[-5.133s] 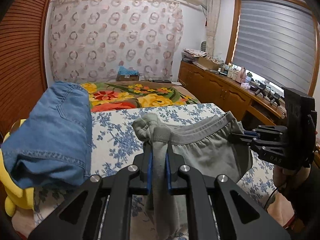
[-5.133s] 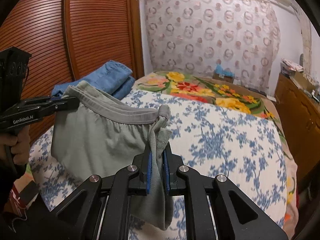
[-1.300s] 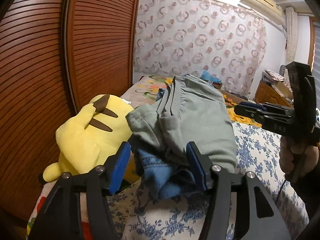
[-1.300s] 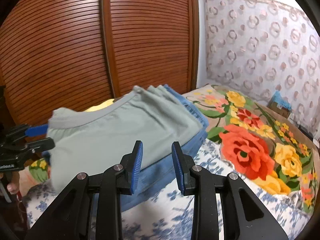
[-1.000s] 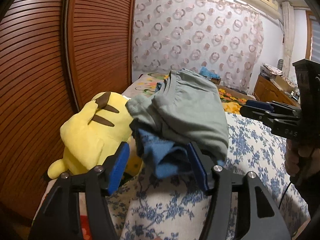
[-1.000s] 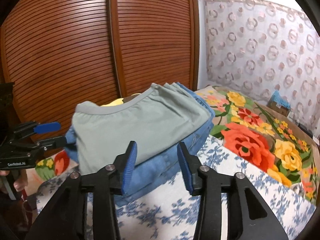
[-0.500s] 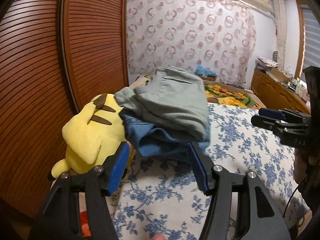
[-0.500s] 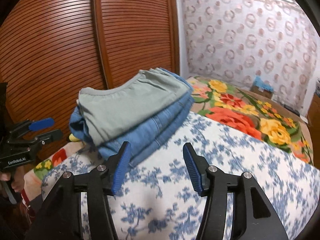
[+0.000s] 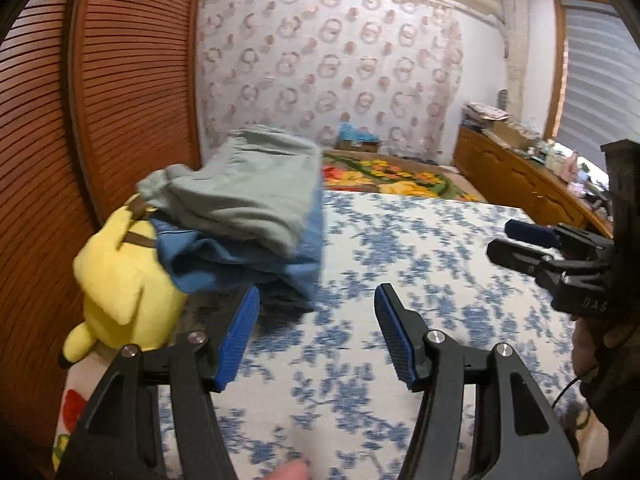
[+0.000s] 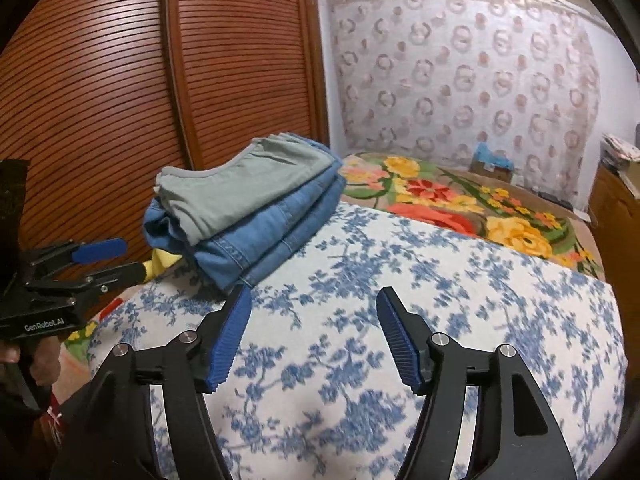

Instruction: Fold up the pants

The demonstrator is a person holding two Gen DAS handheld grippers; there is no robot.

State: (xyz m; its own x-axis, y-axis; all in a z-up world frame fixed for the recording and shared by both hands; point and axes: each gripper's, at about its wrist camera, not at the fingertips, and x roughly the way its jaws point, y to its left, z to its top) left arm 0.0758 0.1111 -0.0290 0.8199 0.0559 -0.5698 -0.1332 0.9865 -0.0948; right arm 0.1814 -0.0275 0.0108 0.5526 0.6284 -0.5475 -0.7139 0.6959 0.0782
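Observation:
The folded grey pants lie on top of a stack of folded blue jeans at the left edge of the bed. My left gripper stands open, back from the stack, with only bedsheet between its blue pads. My right gripper is also clear of the stack, its jaws opening and empty. Each gripper shows in the other's view: the right one at the right edge, the left one at the left edge.
A yellow plush toy lies against the stack by the wooden slatted wardrobe doors. The blue-flowered sheet covers the bed, with a bright flowered blanket at its far end. A wooden sideboard runs along the right wall.
Both grippers have pulled back from the stack of clothes toward the near side of the bed. The right gripper's jaws have spread wider. The grey pants stay on the jeans.

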